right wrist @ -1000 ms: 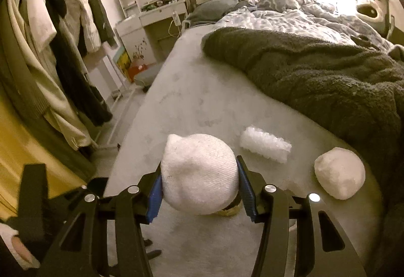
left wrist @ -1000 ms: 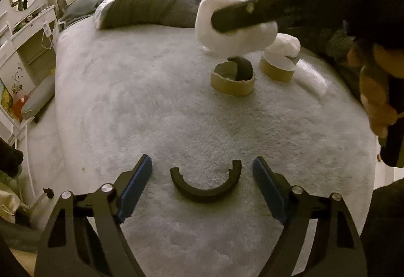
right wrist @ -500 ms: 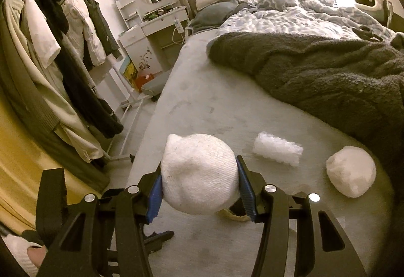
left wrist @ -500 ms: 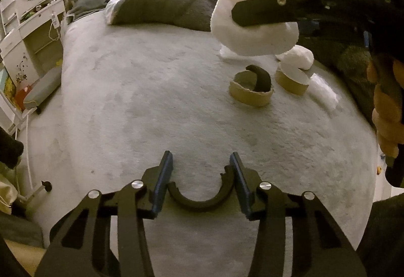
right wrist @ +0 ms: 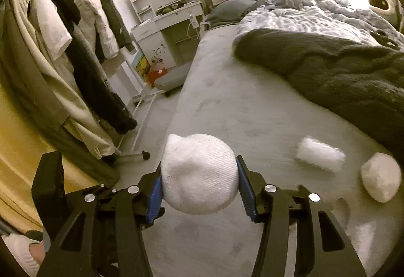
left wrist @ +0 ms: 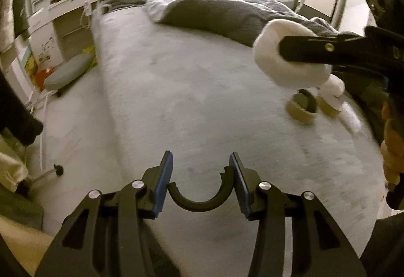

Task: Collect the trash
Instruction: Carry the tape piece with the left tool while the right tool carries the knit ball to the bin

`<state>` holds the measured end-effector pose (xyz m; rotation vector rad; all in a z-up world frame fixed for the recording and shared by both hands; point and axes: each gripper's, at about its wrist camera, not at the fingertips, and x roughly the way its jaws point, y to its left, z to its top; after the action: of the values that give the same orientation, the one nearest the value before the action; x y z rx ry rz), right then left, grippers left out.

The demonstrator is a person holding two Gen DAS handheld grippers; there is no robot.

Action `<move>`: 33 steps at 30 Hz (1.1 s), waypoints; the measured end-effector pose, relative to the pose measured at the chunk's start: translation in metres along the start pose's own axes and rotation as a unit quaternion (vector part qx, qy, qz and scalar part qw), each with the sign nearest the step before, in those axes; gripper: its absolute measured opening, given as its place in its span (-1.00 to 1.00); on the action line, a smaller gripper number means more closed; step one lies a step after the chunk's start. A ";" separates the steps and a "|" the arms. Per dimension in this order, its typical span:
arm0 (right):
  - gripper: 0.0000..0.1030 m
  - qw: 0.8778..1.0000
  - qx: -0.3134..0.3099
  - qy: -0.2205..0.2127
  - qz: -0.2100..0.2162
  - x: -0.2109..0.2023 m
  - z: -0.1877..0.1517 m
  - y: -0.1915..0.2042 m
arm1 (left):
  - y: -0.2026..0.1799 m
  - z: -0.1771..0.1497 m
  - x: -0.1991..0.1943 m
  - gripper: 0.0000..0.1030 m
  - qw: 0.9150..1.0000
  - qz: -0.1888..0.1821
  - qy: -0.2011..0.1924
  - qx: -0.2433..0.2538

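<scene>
My left gripper [left wrist: 200,183] is shut on a dark curved half-ring [left wrist: 199,198], held by its two ends above the near edge of the grey bed cover [left wrist: 189,90]. My right gripper [right wrist: 199,183] is shut on a white sock ball [right wrist: 199,173]; in the left wrist view that sock ball [left wrist: 285,67] hangs at the right above the bed. On the bed lie two brown cardboard rings [left wrist: 301,110], a bubble-wrap roll [right wrist: 320,157] and another white ball [right wrist: 381,179].
A dark grey blanket [right wrist: 341,75] covers the far right of the bed. Left of the bed stand a clothes rack with coats [right wrist: 75,62], a white dressing table [right wrist: 161,32] and a grey stool [left wrist: 68,75]. A person's hand [left wrist: 391,158] grips the right tool.
My left gripper closed on the half-ring and lifted it off the bed, swinging left. The right gripper kept its sock ball and also shifted, so the bed items slid right.
</scene>
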<state>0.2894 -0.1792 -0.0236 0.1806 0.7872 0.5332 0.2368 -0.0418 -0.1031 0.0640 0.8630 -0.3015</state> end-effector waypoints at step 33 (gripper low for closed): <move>0.03 0.984 -0.107 0.119 0.081 0.136 -0.034 0.177 | 0.166 -0.141 0.022 -0.04 0.975 0.048 0.176 -0.127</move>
<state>0.2758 0.0408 -0.0708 -0.0203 0.9456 0.7999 0.1933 0.1369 -0.2223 -0.0809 1.2403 -0.0867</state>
